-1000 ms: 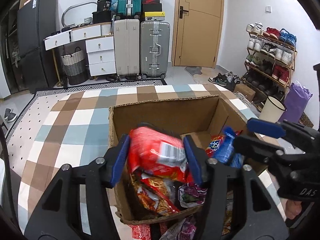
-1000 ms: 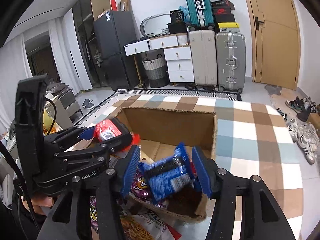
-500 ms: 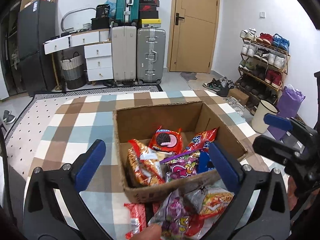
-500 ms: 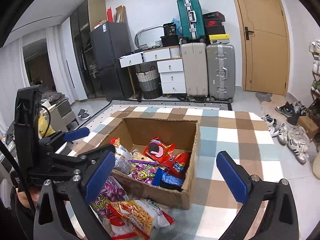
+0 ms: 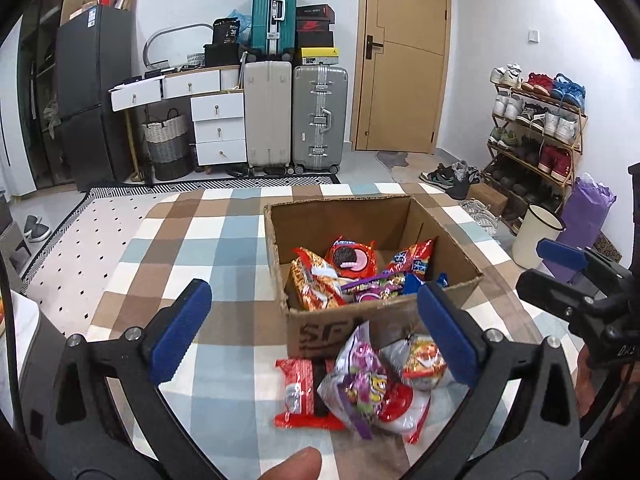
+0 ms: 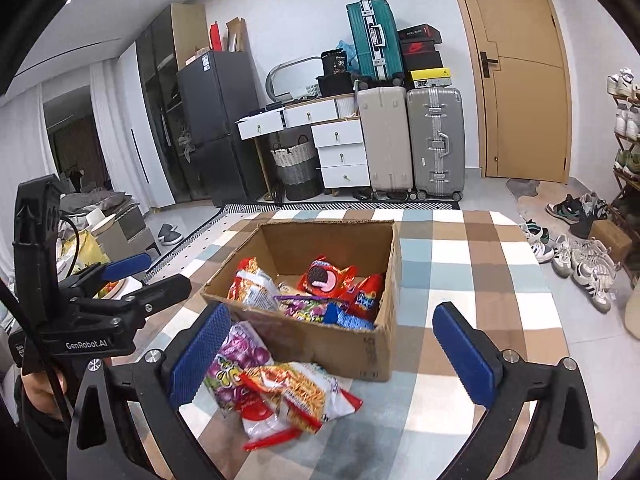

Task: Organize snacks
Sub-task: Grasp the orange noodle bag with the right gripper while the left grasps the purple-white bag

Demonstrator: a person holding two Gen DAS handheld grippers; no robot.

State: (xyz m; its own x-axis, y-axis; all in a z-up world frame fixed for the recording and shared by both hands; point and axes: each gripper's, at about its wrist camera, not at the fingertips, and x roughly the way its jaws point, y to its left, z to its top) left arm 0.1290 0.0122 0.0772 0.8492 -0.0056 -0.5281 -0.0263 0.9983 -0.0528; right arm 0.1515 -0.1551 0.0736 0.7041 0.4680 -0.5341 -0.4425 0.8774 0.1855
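While tilted downward near the cardboard box (image 5: 372, 320), left gripper (image 5: 316, 336) and right gripper (image 6: 332, 356) gape wide, empty; box reads "SF", left gripper "GenRobot.AI".

Colourful snack packets (image 5: 352, 276) fill the open cardboard box (image 5: 320, 330); more packets (image 5: 360, 388) lie before it.
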